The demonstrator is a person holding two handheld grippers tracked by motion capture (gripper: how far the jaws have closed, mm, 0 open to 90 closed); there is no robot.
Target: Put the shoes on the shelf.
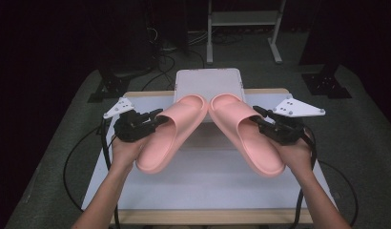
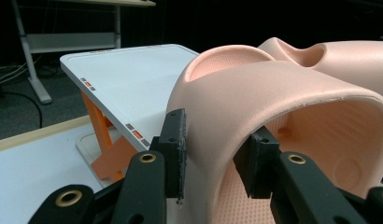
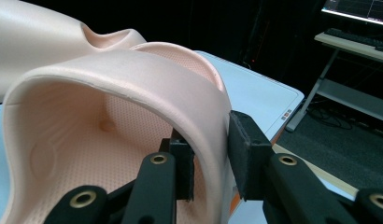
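Pink slipper (image 2: 236, 93) (strap between fingers (image 2: 173, 149))

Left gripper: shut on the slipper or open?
Shut on it. The left gripper has its jaws clamped on the side wall of the left pink slipper's strap, one inside and one outside.

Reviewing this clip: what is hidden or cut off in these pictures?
- Slide soles: facing away in the high view, under the left slide and right slide.
- Rack front: covered by the slides' toes in the high view.
- Right slide's heel: cut off by the bottom edge in the right gripper view.
- Monitor: cropped by the top edge, too small to read.
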